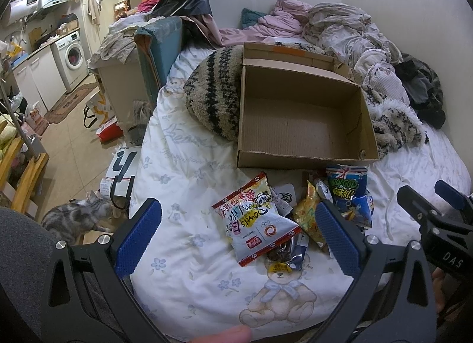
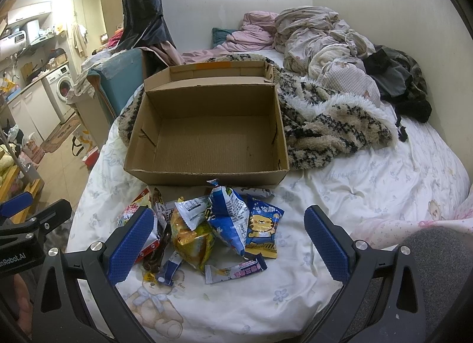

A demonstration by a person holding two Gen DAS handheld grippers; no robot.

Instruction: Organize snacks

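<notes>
covering the bed, a white bear-print quilt (image 2: 340, 195) carries snack packets (image 2: 212, 224) before a bare cardboard box (image 2: 207, 171) — left gripper (image 1: 238, 236) and right gripper (image 2: 229, 242) gape, holding nothing.

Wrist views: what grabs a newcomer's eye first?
The open, empty brown cardboard box on the white teddy-print duvet, with a heap of colourful snack packets just in front of it. Both claws, left claw and right claw, hang open over the heap. A grey tabby cat sits on the floor, left.
</notes>
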